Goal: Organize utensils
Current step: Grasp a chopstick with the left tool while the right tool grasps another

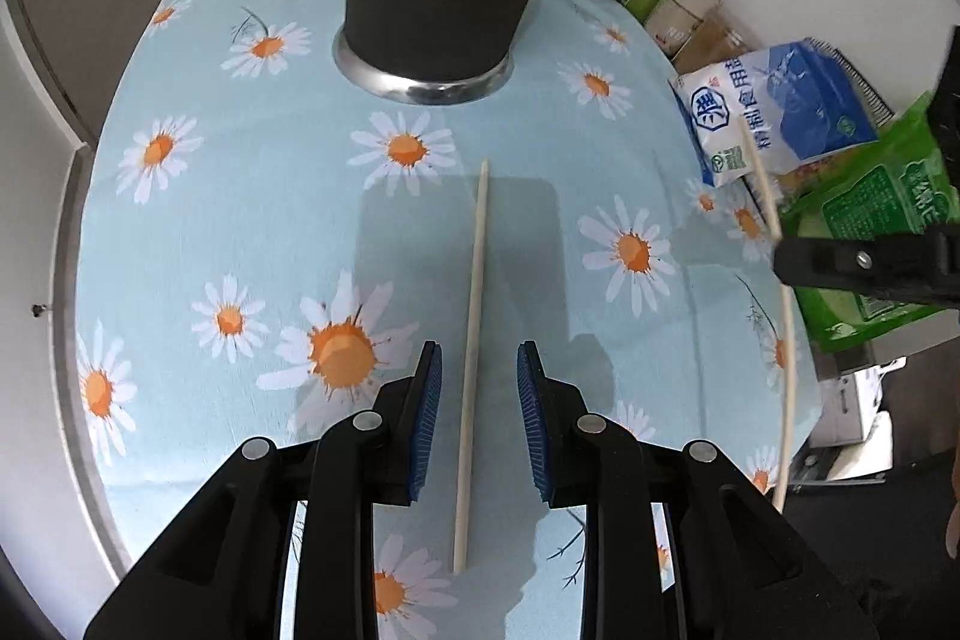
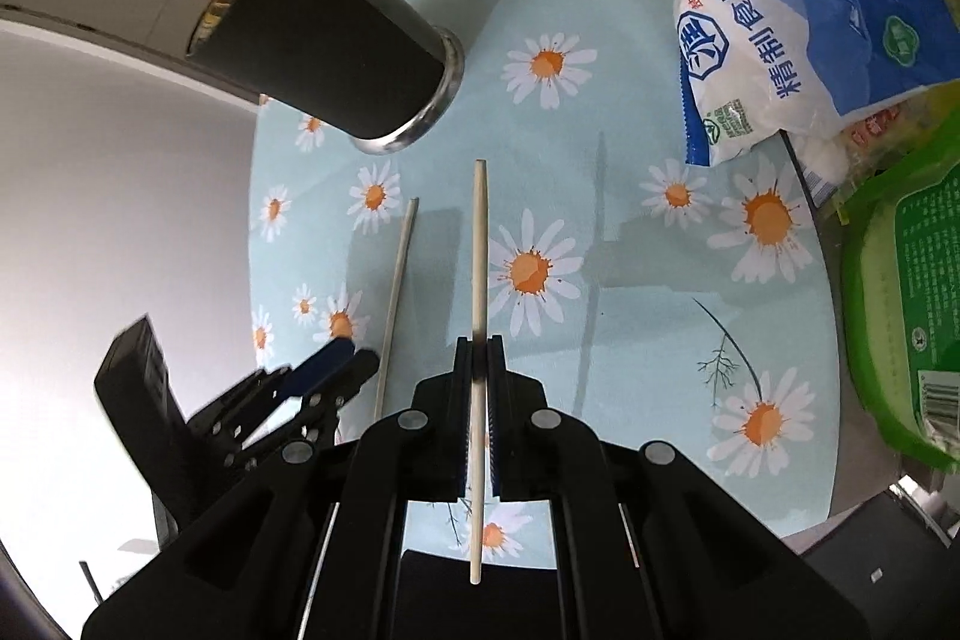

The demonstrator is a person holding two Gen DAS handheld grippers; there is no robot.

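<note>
Our right fingers pinch one chopstick near its middle, 5 o'clock of the cup. Left fingers, spread, straddle another on the worktop. Light, stiff, slippery: grip mid-length.

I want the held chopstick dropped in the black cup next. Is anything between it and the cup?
Nothing visible blocks it. The right tool is shut on the chopstick, and only bare tablecloth lies between its tip and the black cup, which already holds sticks.
</note>
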